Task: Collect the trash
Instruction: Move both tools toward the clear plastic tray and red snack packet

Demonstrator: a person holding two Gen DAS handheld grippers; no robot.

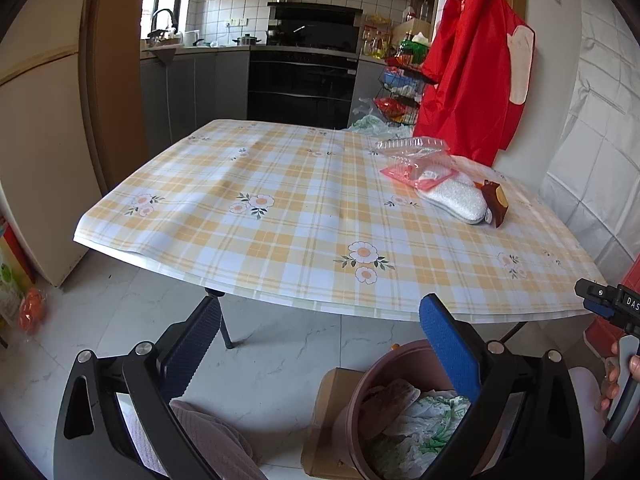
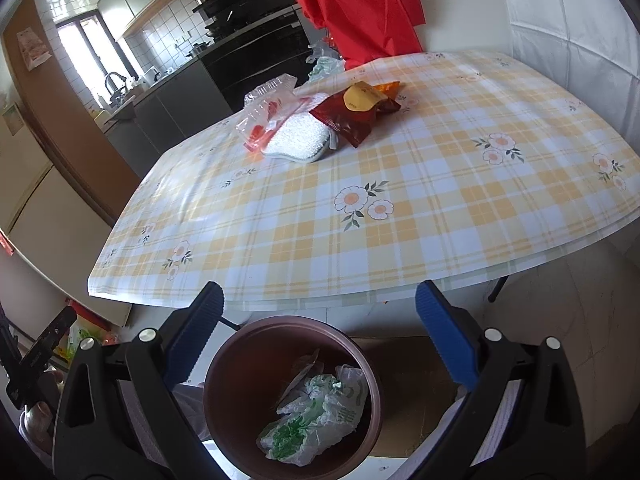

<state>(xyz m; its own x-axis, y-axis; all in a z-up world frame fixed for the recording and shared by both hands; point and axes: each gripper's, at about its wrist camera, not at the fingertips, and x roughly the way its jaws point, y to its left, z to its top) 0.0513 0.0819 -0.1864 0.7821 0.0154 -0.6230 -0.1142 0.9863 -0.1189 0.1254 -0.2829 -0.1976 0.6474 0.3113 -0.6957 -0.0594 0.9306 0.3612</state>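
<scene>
Now both my grippers, left (image 1: 320, 340) and right (image 2: 320, 328), hang wide open and empty over the bin (image 2: 244, 344) by the table's (image 2: 400, 240) near edge. Trash pile sits far side: wrapper (image 2: 340, 120), clear box (image 2: 268, 100), sponge (image 2: 296, 140). I'd reach the wrapper first, pinching a free edge.

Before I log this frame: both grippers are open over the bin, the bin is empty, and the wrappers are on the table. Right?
Not quite: the bin is not empty. The right wrist view shows a crumpled plastic bag inside it. Otherwise yes: left gripper and right gripper are open, and the wrappers lie on the table.
</scene>
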